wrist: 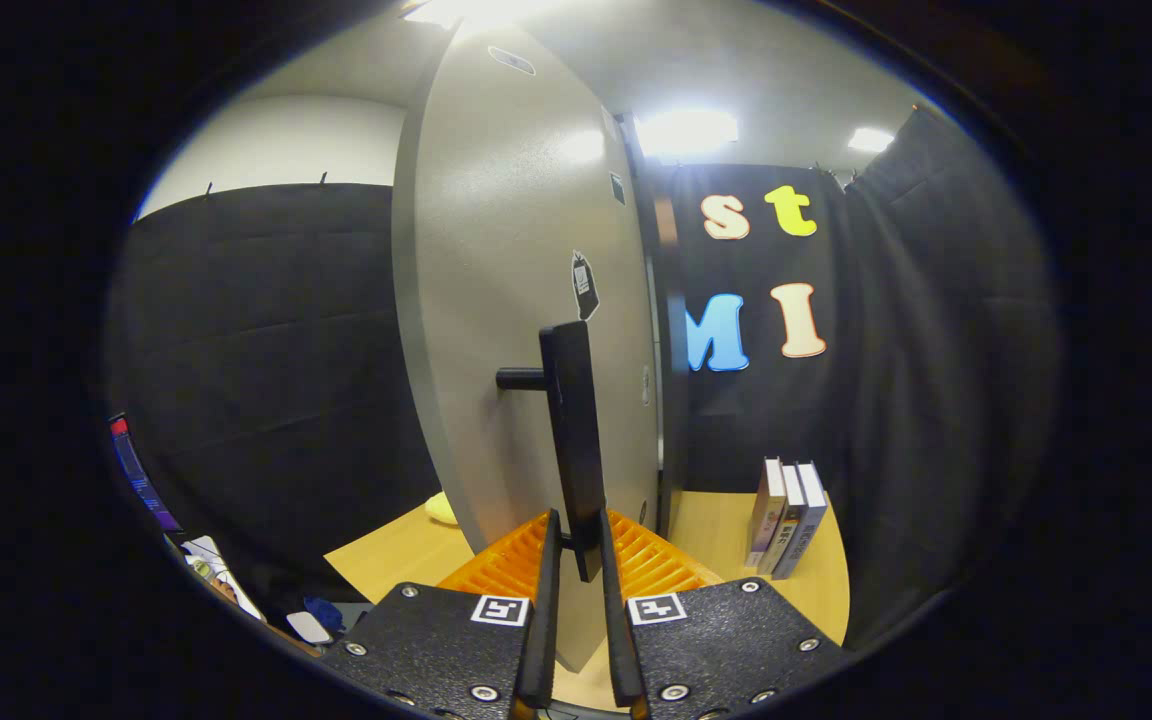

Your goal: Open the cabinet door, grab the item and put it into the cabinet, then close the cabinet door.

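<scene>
Between the nearly closed claw (576, 520) fingers, gripped, the tall black bar handle (573, 430) of the grey cabinet door (506, 270).

The cabinet door (496, 300) is a tall pale grey panel, swung open and seen nearly edge-on, rising at twelve o'clock from the gripper (576, 545). A black bar handle (572, 440) stands upright off its face on a short black post, its lower end caught between the gripper's two fingers, which sit close on either side of it. A small dark tag sticks to the door just above the handle. At two o'clock beyond the fingers, three books (786, 518) stand upright together on the table (716, 525).
</scene>
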Motion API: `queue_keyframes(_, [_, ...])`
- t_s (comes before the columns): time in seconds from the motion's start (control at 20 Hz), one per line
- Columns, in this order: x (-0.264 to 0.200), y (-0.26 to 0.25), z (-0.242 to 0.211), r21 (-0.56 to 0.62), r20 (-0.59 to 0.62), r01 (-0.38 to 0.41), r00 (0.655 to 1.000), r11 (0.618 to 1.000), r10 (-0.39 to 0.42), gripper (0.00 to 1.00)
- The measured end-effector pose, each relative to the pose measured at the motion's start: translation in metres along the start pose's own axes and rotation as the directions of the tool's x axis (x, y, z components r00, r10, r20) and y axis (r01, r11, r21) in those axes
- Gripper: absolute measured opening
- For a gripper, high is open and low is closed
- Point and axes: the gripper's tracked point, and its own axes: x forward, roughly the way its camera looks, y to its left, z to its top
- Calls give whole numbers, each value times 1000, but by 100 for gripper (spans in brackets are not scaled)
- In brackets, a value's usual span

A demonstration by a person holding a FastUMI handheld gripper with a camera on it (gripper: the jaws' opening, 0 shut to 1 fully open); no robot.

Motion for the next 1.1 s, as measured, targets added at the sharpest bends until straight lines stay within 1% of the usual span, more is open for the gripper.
queue_keyframes(0.1, [-2, -6, 0, 7, 17, 43, 999, 999, -43, 22])
queue_keyframes(0.3, [-3, -1, 2, 46, 32, 38, 999, 998, -40, 22])
queue_keyframes(0.4, [-7, -4, 0, 55, 45, 68, 997, 996, -70, 25])
queue_keyframes(0.5, [-10, -15, -4, 66, 58, 129, 989, 989, -133, 35])
queue_keyframes(0.65, [-12, -26, -10, 90, 69, 199, 976, 976, -205, 69])
queue_keyframes(0.8, [-14, -30, -22, 71, 76, 247, 965, 966, -252, 79])
queue_keyframes(0.85, [-17, -30, -25, 70, 97, 262, 958, 962, -268, 83])
queue_keyframes(0.95, [-22, -29, -33, 78, 142, 294, 942, 953, -303, 87])
queue_keyframes(1.05, [-26, -23, -55, 83, 157, 319, 931, 944, -329, 92])
queue_keyframes(1.1, [-29, -19, -68, 87, 164, 328, 927, 941, -338, 92])
